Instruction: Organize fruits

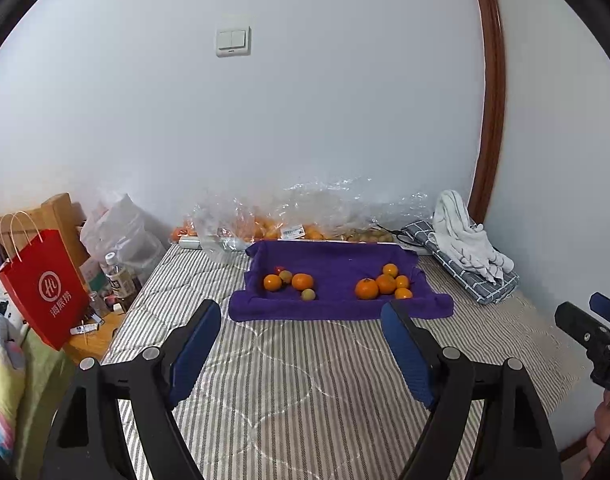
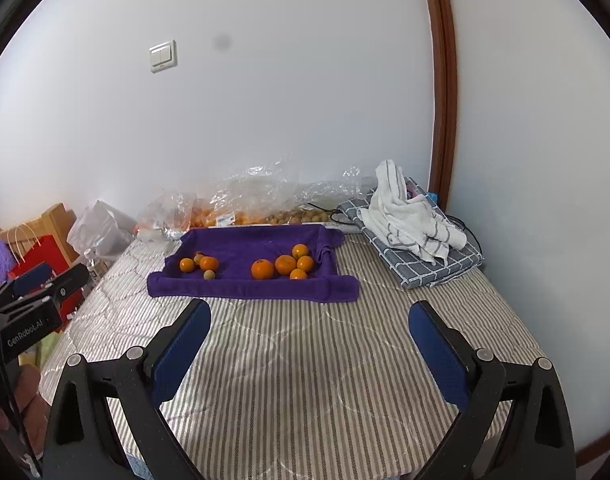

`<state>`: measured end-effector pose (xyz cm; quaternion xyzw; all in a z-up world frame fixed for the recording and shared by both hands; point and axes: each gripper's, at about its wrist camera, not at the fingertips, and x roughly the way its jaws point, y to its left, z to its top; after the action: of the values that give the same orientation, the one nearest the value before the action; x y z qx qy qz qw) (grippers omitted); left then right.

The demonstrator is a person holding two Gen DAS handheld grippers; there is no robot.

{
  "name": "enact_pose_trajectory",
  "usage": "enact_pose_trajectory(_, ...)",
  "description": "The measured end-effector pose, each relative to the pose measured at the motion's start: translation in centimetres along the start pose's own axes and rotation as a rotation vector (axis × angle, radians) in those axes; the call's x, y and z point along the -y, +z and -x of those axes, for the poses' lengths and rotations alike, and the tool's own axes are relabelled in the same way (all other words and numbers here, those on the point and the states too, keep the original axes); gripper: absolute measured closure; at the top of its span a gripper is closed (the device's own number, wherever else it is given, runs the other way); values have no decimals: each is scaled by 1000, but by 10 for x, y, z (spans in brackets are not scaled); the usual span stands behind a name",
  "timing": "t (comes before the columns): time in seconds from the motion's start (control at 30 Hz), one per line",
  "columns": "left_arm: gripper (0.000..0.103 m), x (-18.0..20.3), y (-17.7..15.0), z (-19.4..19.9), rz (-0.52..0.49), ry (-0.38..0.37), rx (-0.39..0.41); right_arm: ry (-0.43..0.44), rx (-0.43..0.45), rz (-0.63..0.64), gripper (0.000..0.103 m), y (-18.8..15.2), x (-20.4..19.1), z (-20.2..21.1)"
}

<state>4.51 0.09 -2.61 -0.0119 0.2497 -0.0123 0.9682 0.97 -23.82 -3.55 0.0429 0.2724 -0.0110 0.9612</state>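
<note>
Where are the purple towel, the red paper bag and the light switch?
purple towel [image 1: 337,264], left wrist view, bare middle of the cloth.
red paper bag [image 1: 45,292], left wrist view, its printed front.
light switch [image 2: 163,56], right wrist view, centre of the plate.

bed [image 2: 305,360] foreground: free | far edge: bags [image 2: 245,196] block

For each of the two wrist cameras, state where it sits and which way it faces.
Left wrist view: on the left gripper, looking forward and slightly down over the striped bed at the purple towel; the right gripper and a hand show at its right edge.
Right wrist view: on the right gripper, same heading; the left gripper shows at its left edge.
Shared: the oranges, towel, wall switch.
</note>
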Motion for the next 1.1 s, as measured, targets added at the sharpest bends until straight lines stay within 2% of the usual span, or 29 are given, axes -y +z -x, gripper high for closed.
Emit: enact_pose_trajectory(1.1, 21, -5, -4, 2, 16, -7, -8, 5, -2, 22, 3, -9, -4, 5)
